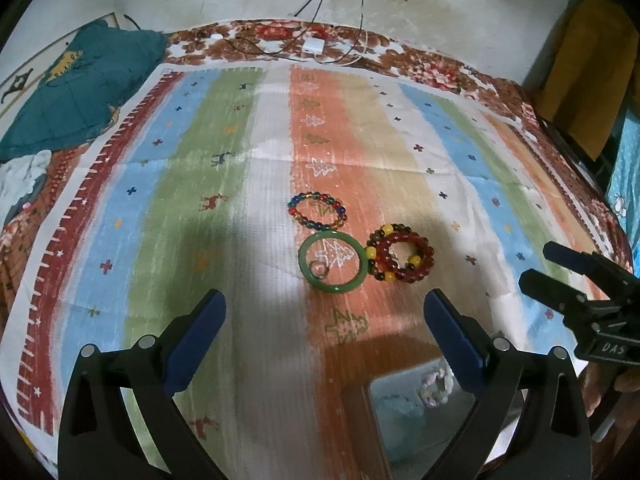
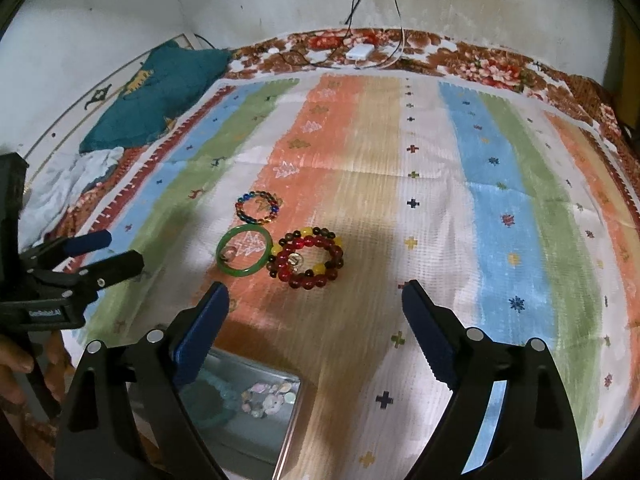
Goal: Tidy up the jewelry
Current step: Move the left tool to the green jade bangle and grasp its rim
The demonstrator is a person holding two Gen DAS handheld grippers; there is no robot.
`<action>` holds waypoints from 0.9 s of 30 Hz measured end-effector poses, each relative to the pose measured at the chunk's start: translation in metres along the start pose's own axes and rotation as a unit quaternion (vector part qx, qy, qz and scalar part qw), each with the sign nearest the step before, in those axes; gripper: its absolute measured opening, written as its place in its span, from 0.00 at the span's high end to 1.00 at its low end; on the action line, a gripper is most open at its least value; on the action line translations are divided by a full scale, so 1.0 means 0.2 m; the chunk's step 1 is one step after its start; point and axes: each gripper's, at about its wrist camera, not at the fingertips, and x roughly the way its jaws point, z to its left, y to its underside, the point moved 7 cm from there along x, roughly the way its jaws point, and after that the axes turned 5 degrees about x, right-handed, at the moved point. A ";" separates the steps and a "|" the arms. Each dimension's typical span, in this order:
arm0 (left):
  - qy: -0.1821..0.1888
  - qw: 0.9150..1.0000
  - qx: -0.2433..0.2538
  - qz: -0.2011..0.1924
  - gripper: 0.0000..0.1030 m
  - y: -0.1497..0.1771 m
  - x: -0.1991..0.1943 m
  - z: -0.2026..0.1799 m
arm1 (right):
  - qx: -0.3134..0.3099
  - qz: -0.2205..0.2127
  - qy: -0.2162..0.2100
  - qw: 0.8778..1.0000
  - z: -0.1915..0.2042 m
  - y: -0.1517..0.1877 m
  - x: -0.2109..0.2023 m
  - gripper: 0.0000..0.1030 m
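Observation:
A green bangle [image 1: 331, 263] lies on the striped cloth with a small clear ring [image 1: 319, 268] inside it. A multicoloured bead bracelet [image 1: 317, 211] lies just beyond it. Red bead bracelets with yellow beads [image 1: 401, 257] lie stacked to its right. The same pieces show in the right wrist view: bangle [image 2: 242, 255], multicoloured bracelet [image 2: 258, 207], red bracelets [image 2: 307, 257]. A shallow box [image 2: 256, 396] near me holds pale beaded jewelry [image 1: 434, 389]. My left gripper [image 1: 324, 322] is open and empty, short of the bangle. My right gripper [image 2: 316, 316] is open and empty, short of the red bracelets.
The striped cloth [image 1: 400, 168] covers a bed with a floral sheet [image 1: 432, 68]. A teal quilt [image 1: 84, 88] lies at the far left. Cables and a white charger [image 1: 313, 46] lie by the back wall. The right gripper shows in the left wrist view [image 1: 560, 268].

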 end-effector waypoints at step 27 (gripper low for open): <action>-0.004 0.999 -0.003 0.042 0.06 -0.08 0.29 0.07 | 0.017 0.052 0.016 0.998 -0.07 -0.08 0.30 0.14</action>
